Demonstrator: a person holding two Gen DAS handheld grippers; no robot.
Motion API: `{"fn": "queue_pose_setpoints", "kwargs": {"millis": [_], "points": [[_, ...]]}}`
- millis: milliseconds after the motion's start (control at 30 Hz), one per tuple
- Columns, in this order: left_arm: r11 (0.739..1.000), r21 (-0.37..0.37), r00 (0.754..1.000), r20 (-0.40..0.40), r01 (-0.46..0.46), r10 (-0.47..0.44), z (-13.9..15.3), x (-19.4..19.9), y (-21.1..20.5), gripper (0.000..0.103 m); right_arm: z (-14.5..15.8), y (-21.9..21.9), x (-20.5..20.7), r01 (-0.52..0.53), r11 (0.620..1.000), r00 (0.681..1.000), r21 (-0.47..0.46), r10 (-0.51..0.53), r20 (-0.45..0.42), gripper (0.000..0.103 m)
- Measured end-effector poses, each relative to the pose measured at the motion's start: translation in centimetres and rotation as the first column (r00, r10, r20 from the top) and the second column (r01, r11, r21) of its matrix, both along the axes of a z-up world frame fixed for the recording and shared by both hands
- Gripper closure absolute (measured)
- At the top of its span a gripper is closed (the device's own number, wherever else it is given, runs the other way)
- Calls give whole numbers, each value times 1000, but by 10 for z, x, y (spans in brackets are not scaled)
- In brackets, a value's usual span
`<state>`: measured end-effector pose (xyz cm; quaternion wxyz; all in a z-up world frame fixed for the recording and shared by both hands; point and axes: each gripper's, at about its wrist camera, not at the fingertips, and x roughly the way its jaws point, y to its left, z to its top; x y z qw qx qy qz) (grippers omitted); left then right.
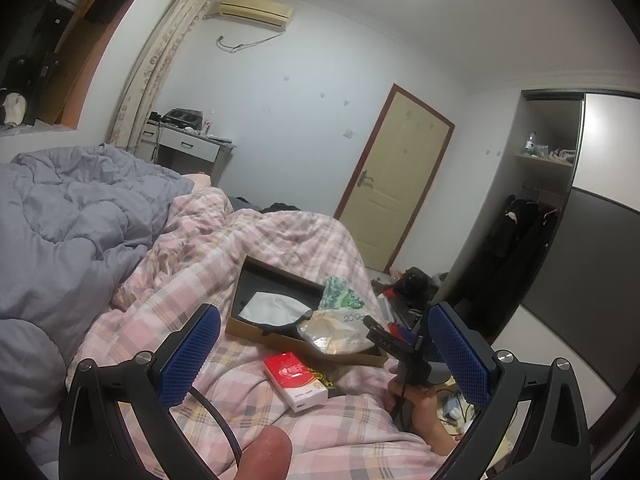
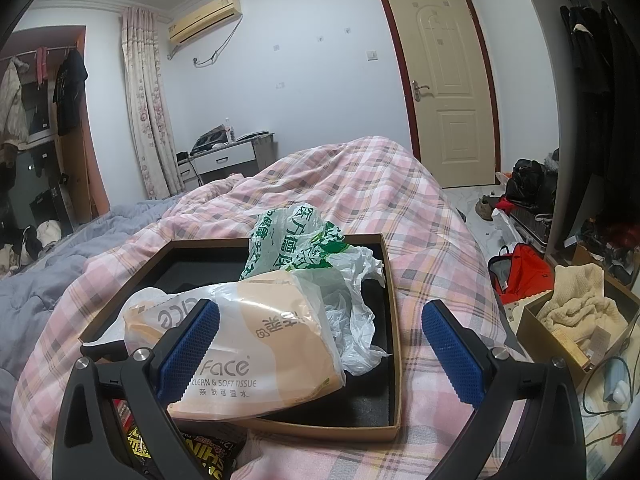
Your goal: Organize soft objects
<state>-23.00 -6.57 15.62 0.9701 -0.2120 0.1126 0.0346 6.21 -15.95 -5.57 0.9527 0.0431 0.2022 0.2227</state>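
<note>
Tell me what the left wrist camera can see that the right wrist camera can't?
Only the left wrist view shows the red tissue pack on the pink plaid quilt, a white cloth in the box, and the right gripper itself. Only the right wrist view shows the box of cream fabric on the floor. Both show the cardboard box, the Face tissue pack, the green-printed plastic bag and the door.

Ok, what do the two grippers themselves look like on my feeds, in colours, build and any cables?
Both match: the left gripper and right gripper have black, angular frames with silver bolts at the joints, and fingers faced with blue, dotted rubber pads. A dark braided cable runs under the left one. A bare hand, no sleeve visible, grips the right gripper's black handle.
</note>
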Motion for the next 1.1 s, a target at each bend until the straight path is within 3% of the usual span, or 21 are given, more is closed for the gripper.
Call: {"fn": "queue_pose_setpoints", "kwargs": {"millis": [433,600,1100], "points": [[1000,21,1000,7,15,-15,1,0,-6,0,0,-1,0,0,1000,1000,0,0,1,2],[1000,20,1000,1,-8,8,0,5,-7,0,0,-1,0,0,1000,1000,-1,0,2,2],[994,-34,991,83,-101,104,2,-16,11,0,0,-1,0,0,1000,1000,2,0,-1,2]]}}
